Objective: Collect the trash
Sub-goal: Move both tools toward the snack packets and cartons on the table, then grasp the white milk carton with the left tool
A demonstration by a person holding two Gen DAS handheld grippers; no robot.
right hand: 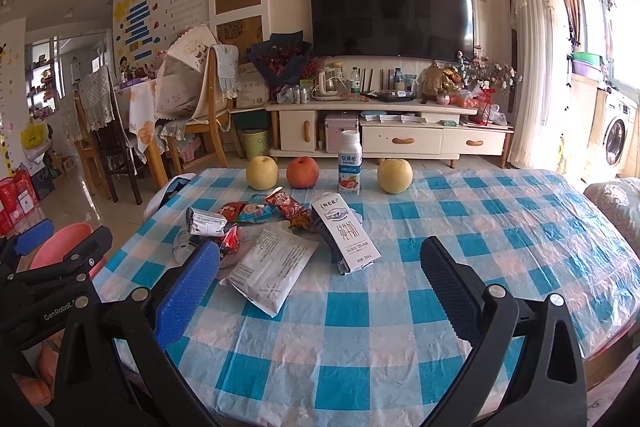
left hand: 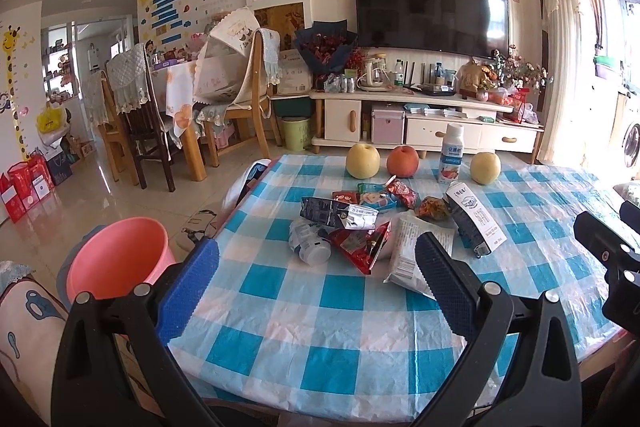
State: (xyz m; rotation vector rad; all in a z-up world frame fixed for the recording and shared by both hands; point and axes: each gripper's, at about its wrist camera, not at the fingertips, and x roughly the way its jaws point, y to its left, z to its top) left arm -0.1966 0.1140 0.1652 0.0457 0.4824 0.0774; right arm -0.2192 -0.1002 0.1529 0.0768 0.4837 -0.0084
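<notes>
A pile of trash lies on the blue-checked table (left hand: 320, 339): a white wrapper (left hand: 416, 251) (right hand: 272, 263), a red snack bag (left hand: 362, 245), a silver-black pouch (left hand: 340, 215), a tipped small bottle (left hand: 310, 247), a milk carton (left hand: 474, 221) (right hand: 348, 233) and several small wrappers (left hand: 384, 197). A pink bucket (left hand: 120, 255) stands on the floor left of the table. My left gripper (left hand: 316, 267) is open and empty, just short of the pile. My right gripper (right hand: 320, 267) is open and empty, near the white wrapper and carton.
Two yellow pears (left hand: 363, 161) (left hand: 485, 167), a red apple (left hand: 402, 161) and an upright yogurt bottle (left hand: 451, 155) stand at the table's far edge. Beyond are a TV cabinet (left hand: 424, 123), chairs (left hand: 240, 95) and a green bin (left hand: 296, 133). The left gripper shows in the right wrist view (right hand: 60, 259).
</notes>
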